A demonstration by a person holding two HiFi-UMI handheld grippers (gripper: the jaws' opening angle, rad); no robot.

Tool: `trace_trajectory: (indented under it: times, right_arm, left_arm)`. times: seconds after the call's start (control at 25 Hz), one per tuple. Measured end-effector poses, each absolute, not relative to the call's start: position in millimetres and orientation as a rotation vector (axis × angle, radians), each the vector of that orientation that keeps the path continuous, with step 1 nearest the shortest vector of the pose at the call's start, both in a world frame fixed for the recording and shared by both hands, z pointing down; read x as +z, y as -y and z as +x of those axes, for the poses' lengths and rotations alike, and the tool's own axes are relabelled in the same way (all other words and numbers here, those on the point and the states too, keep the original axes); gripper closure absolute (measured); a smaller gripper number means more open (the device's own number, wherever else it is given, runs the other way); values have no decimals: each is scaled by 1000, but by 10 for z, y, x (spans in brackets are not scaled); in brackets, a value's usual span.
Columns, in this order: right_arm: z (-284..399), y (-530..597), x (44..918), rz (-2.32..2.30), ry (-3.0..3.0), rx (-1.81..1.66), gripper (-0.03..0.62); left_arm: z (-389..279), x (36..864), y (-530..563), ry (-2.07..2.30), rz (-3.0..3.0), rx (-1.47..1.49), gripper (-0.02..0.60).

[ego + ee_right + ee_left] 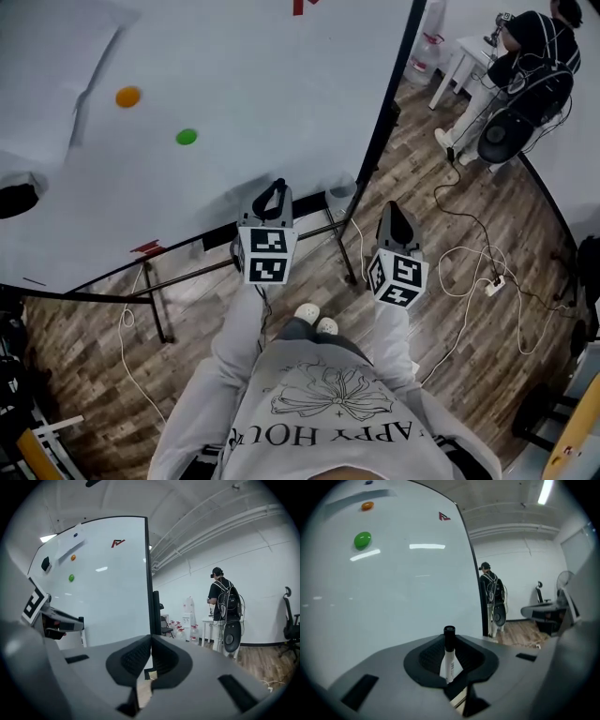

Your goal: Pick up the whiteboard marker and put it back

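The whiteboard fills the far left of the scene, a broad, glossy white panel in a thin dark frame on a metal stand. It is smooth enough to mirror the ceiling lights. Below and to the right lies the floor, made of grey-brown wood-grain planks with white cables trailing over it.

My left gripper is a matte grey plastic shell with black ribbed pads curving inward like a scoop. Its cube of black-and-white square markers sits just behind it. The pads are clamped on the whiteboard marker, which stands upright between them in front of the board. My right gripper has the same build and is held to the right of the board's edge. Its pads are pressed together with nothing between them.

The whiteboard marker is a slim, round white barrel with a black cap on top. The dark print along its side is too small to read.

Two small, rounded magnets sit on the board's far left, a green magnet and an orange magnet.
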State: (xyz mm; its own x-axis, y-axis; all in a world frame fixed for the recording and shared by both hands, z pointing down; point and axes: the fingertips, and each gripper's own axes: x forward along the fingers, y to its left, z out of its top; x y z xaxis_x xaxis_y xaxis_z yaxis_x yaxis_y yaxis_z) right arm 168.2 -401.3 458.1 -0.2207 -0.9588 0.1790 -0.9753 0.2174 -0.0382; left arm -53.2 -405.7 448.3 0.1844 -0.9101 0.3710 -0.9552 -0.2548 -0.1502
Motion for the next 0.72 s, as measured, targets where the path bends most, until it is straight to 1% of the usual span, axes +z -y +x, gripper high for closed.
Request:
trace_trajectory:
  times: [0.16,0.4,0.6,0.72]
  right_arm:
    - [1694,4006,4644,1891,2341,228,589]
    - [1855,3979,4765,1926,2293,264,589]
    - [2014,3953,4813,1964,2248,278,589]
    - [2084,3938,4845,1978,2228,284,589]
  left_arm:
    - [-626,4932,4032,1838,2273,897,520]
    - [-607,5479,4075,1782,2170,1140,520]
    - [-592,5761,4166,1790,2137,1408,520]
    - [-540,5872,4209,1781,2138,1503,520]
